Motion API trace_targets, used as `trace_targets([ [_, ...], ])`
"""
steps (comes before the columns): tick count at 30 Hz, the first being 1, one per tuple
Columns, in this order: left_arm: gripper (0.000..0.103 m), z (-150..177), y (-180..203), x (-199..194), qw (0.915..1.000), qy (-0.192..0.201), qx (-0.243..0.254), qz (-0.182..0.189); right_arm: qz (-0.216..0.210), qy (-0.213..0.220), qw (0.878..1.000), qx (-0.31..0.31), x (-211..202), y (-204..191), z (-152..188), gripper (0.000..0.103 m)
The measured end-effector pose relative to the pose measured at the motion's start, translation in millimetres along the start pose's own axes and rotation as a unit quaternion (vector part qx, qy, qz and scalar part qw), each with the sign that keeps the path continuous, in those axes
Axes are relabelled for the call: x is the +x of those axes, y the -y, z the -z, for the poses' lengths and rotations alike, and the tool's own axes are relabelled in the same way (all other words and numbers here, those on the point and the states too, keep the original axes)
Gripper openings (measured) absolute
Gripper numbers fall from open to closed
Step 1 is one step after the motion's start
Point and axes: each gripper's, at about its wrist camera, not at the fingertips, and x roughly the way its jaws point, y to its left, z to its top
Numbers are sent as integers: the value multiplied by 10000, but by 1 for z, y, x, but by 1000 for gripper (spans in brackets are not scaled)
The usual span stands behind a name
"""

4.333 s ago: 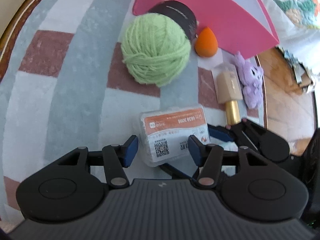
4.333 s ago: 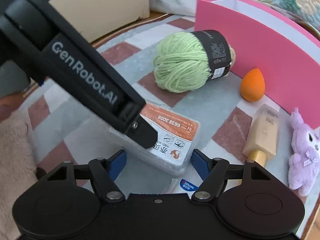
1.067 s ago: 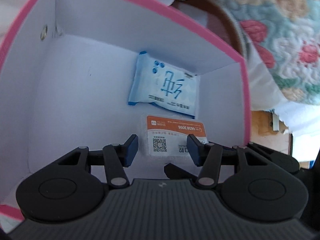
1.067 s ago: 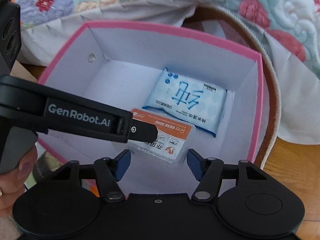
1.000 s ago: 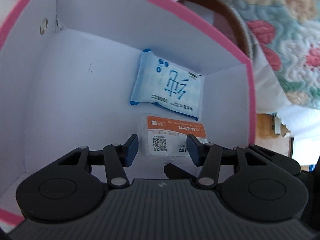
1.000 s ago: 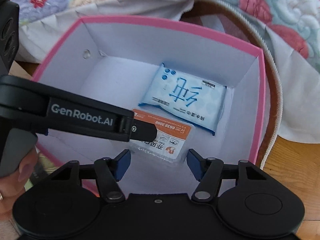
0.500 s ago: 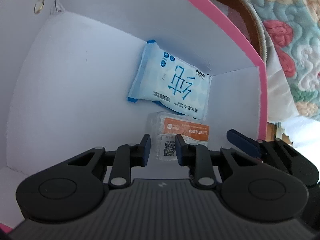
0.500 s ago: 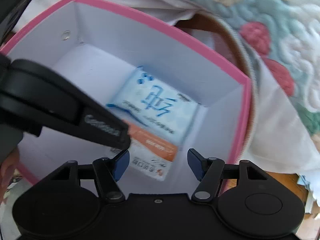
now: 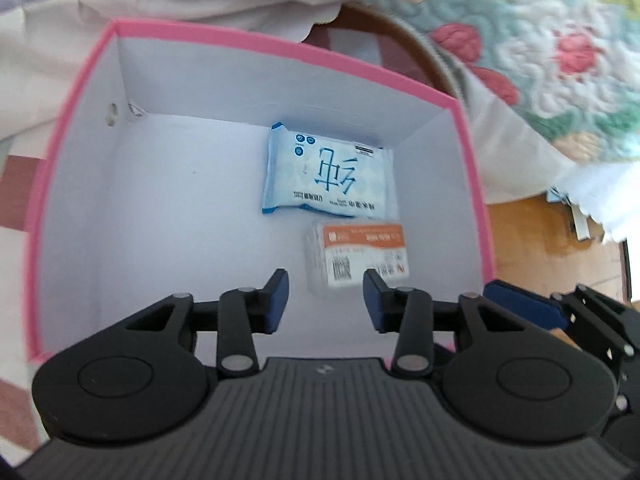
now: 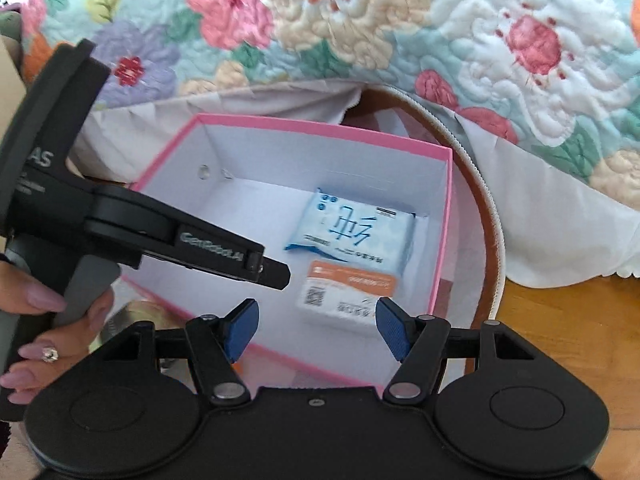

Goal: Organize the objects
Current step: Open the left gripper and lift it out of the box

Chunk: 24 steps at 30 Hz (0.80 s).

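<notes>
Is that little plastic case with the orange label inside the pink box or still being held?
Inside. The plastic case lies flat on the pink box floor beside the wipes pack; both grippers are open and empty.

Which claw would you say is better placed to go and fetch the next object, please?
Marginally the right claw, I'd judge: it is open, empty and hangs by the near rim of the pink cardboard box. The left claw, also open and empty, sits above the clear orange-labelled plastic case lying beside the blue wipes packet.

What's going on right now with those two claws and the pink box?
Left gripper open, empty. Right gripper open, empty. Orange-labelled clear case lies in pink box beside blue wipes pack. Nothing in the way.
</notes>
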Motion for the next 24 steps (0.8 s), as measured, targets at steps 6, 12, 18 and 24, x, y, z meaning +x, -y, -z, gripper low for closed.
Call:
trace_targets([
  [6, 41, 11, 12, -58, 9992, -21, 295, -286, -46, 168, 9998, -72, -46, -19, -1, 71],
  [12, 44, 31, 20, -121, 9985, 112, 503, -185, -218, 201, 9995, -126, -99, -37, -5, 73],
  [18, 46, 52, 33, -173, 9950, 282, 946, -150, -287, 444, 9981, -320, -143, -61, 9, 76],
  [24, 54, 84, 24, -213, 9942, 440, 982, -32, -572, 464, 9970, -250, -166, -78, 31, 79],
])
